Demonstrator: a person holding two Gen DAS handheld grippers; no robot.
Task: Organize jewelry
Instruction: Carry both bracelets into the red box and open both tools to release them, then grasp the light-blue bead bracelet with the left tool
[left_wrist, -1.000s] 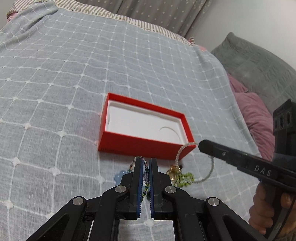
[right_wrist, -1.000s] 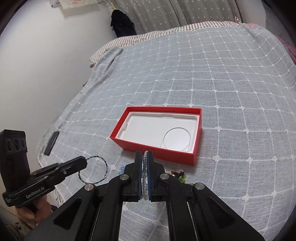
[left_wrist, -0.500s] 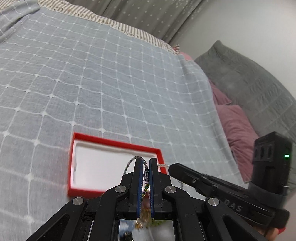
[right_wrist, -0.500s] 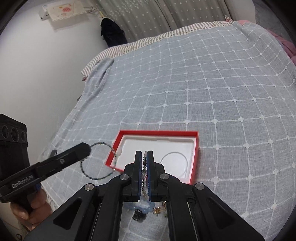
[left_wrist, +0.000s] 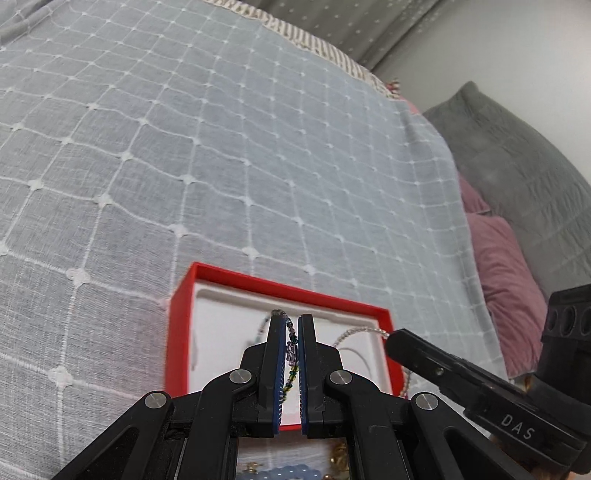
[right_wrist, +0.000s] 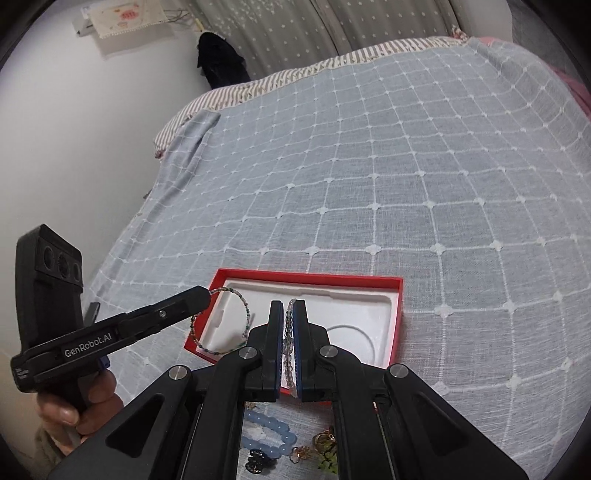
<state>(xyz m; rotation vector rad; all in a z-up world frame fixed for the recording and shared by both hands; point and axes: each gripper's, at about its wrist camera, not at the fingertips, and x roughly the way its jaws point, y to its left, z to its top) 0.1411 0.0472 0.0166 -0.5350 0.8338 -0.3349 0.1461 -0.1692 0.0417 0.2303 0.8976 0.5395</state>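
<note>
A red box (left_wrist: 255, 282) with a white moulded insert lies on the bed; it also shows in the right wrist view (right_wrist: 397, 306). My left gripper (left_wrist: 291, 323) is shut on a multicolour beaded bracelet (left_wrist: 291, 347) and holds it above the box's left half; the bracelet hangs as a loop in the right wrist view (right_wrist: 246, 308). My right gripper (right_wrist: 287, 308) is shut on a clear beaded bracelet (right_wrist: 288, 350) above the box's middle; its silvery loop shows in the left wrist view (left_wrist: 354, 332).
A grey checked bedspread (right_wrist: 406, 184) covers the bed. Loose jewelry lies near the front edge: a pale blue bead bracelet (right_wrist: 273, 432), gold pieces (right_wrist: 321, 441), a green piece (right_wrist: 328, 461). Grey and pink pillows (left_wrist: 517, 206) lie to the right.
Both grippers have lifted their bracelets off the bedspread and carried them forward over the red box. The loose jewelry now lies behind and below the fingers.
</note>
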